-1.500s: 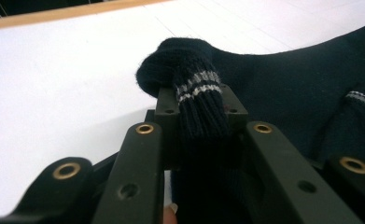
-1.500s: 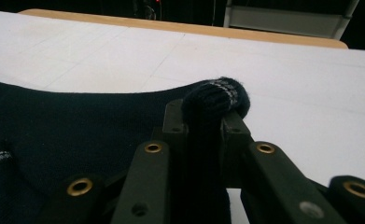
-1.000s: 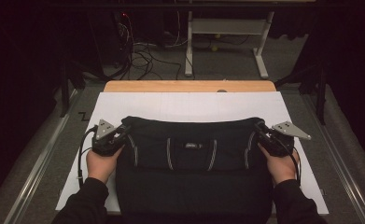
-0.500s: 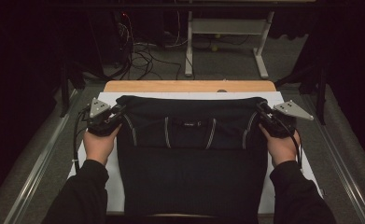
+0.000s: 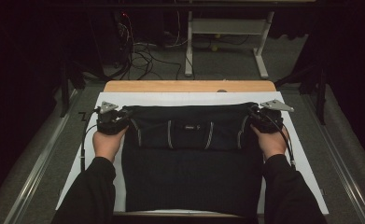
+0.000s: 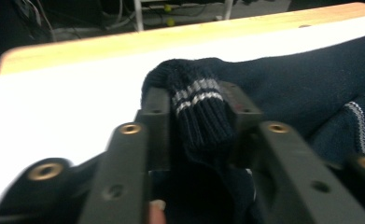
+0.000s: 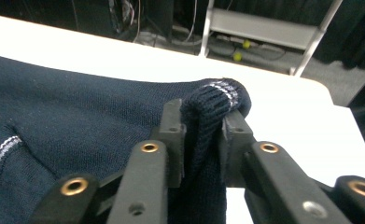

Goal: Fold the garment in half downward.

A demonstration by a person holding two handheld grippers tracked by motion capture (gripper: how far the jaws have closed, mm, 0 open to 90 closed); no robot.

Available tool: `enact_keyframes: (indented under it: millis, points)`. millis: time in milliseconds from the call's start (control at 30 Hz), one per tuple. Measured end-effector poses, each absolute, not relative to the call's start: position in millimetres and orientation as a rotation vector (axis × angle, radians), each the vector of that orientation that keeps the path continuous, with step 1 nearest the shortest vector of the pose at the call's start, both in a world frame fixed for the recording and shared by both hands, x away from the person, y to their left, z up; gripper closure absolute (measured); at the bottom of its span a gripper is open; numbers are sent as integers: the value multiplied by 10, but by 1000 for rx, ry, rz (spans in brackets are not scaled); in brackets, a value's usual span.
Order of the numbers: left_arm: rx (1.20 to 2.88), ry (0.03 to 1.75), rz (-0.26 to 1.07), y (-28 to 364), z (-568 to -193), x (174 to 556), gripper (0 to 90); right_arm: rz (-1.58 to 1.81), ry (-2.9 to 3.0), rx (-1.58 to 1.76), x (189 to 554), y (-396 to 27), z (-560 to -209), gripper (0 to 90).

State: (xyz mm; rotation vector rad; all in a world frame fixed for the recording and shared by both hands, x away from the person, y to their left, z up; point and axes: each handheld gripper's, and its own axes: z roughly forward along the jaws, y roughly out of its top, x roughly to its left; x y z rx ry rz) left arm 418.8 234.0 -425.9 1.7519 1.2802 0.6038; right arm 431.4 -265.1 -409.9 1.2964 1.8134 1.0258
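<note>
A dark navy sweater lies on a white sheet, its far part folded into a band with pale stripes. My left gripper is at the band's left corner and my right gripper at its right corner. In the left gripper view the ribbed, striped hem stands loosely between the parted jaws of the left gripper. In the right gripper view a fold of striped hem arches over the jaws of the right gripper. Both pairs of jaws have just been opening with the cloth still between them.
The wooden table edge runs along the far side of the sheet. Beyond it on the floor are cables and a white desk frame. Metal rails flank the table. Bare sheet borders the sweater on both sides.
Both hands have carried the sweater's corners away from the person toward the far edge. The sweater now lies drawn out longer on the sheet.
</note>
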Motion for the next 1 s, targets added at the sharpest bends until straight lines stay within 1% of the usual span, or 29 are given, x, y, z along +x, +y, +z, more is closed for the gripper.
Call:
enact_keyframes:
  millis: [33, 67, 100, 133, 167, 267, 400, 500, 633, 667, 833, 867, 1000]
  points:
    - [1750, 1290, 584, 2351, -4269, 4194, 567, 1026, 1813, 1296, 4314, -2651, -4099, 641]
    - [1738, 1305, 565, 2376, -4283, 4190, 481, 1034, 1812, 1342, 4336, -2667, -4127, 514]
    - [1738, 1305, 565, 2376, -4283, 4190, 471, 1034, 1812, 1342, 4336, -2667, -4127, 514]
    - [1735, 1308, 566, 2399, -4295, 4174, 451, 1042, 1803, 1353, 4328, -2688, -4140, 466]
    - [1731, 1311, 562, 2408, -4300, 4165, 439, 1046, 1794, 1354, 4317, -2701, -4148, 454]
    - [1724, 1318, 544, 2419, -4315, 4136, 401, 1062, 1791, 1360, 4272, -2743, -4163, 437]
    - [1741, 1301, 523, 2389, -4346, 4092, 400, 1090, 1808, 1376, 4202, -2776, -4192, 415]
    - [1753, 1289, 497, 2361, -4388, 4052, 400, 1097, 1823, 1372, 4159, -2772, -4222, 415]
    - [1763, 1274, 428, 2299, -4453, 4018, 399, 1081, 1860, 1361, 4096, -2733, -4297, 415]
    - [1787, 1256, 431, 2255, -4467, 3995, 376, 1077, 1882, 1353, 4062, -2703, -4343, 415]
    - [1781, 1287, 380, 2210, -4524, 3952, 376, 1110, 1922, 1356, 3969, -2652, -4446, 415]
    - [1793, 1288, 351, 2191, -4570, 3931, 376, 1126, 1936, 1364, 3950, -2645, -4470, 415]
    - [1839, 1272, 316, 2139, -4642, 3909, 376, 1150, 1990, 1365, 3878, -2594, -4571, 415]
